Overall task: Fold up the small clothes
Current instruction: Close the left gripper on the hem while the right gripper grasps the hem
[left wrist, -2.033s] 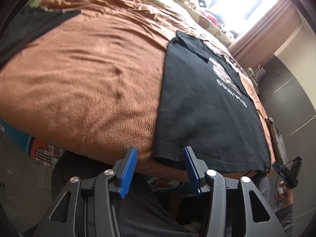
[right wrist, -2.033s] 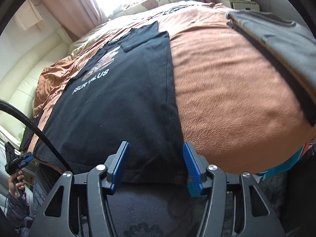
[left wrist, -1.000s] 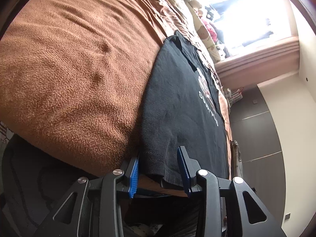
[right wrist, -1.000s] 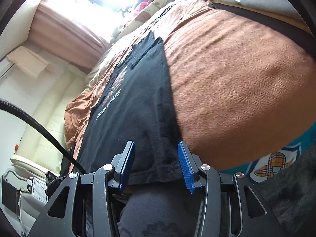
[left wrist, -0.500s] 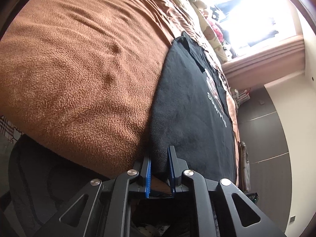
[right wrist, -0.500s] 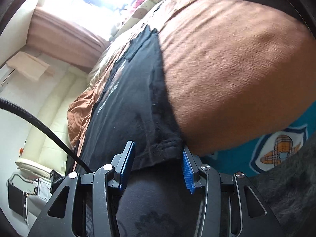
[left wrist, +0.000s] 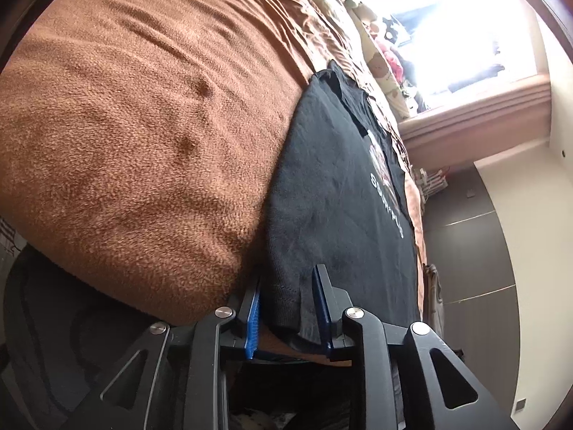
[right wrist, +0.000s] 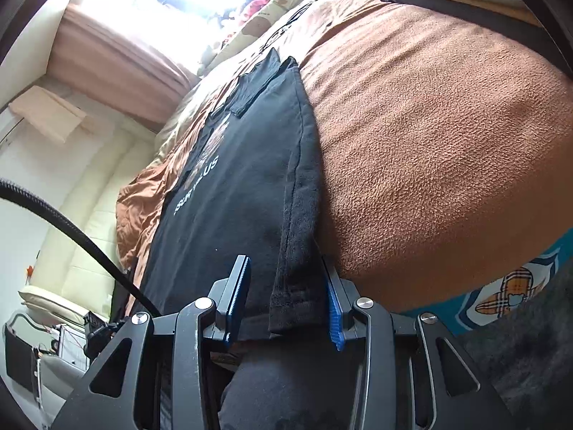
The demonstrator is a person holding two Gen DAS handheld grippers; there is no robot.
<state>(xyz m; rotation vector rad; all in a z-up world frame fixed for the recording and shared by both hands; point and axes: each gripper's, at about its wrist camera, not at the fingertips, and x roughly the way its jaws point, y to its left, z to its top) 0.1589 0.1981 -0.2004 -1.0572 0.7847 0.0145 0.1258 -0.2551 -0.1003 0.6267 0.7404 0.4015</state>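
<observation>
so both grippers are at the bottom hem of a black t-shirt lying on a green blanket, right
Not quite: the blanket is brown, not green, as both wrist views show. The rest holds: the black t-shirt lies flat on it, and the left gripper and right gripper each have a bottom hem corner between their blue pads.

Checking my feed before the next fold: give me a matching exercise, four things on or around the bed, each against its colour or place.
Things:
1. T-shirt
2. blanket
3. cable
4. cartoon-print sheet

Descriptions:
a. brown, covers the bed
b. black with white lettering, spread flat on the bed
c. teal, shows below the bed cover's near edge
d. black, curves in from the left edge of the right wrist view

Pairs: 1-b, 2-a, 3-d, 4-c
</observation>
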